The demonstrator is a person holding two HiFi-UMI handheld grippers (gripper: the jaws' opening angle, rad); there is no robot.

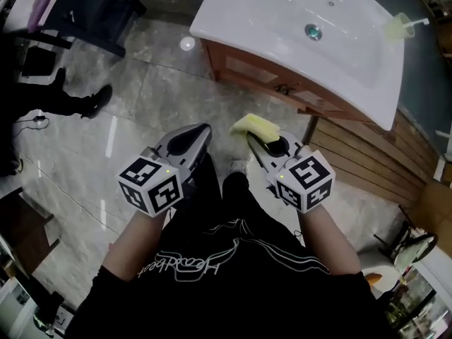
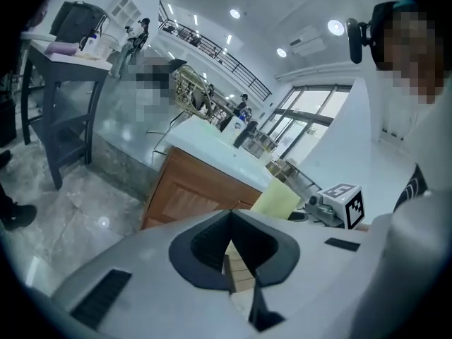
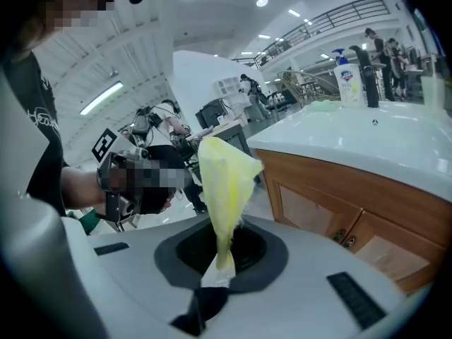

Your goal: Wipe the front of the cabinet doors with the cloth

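The yellow soft cloth (image 3: pixel 224 182) stands crumpled and upright at frame centre, its lower end pinched in the right gripper (image 3: pixel 212 277). The brown wooden panelled cabinet doors (image 3: pixel 314 207) are closed, at lower right.

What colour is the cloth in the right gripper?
Pale yellow; the cloth shows best in the right gripper view.

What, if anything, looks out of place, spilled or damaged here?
Nothing stands out. The brown wooden cabinet doors sit shut and intact, and the right gripper pinches the crumpled yellow cloth.
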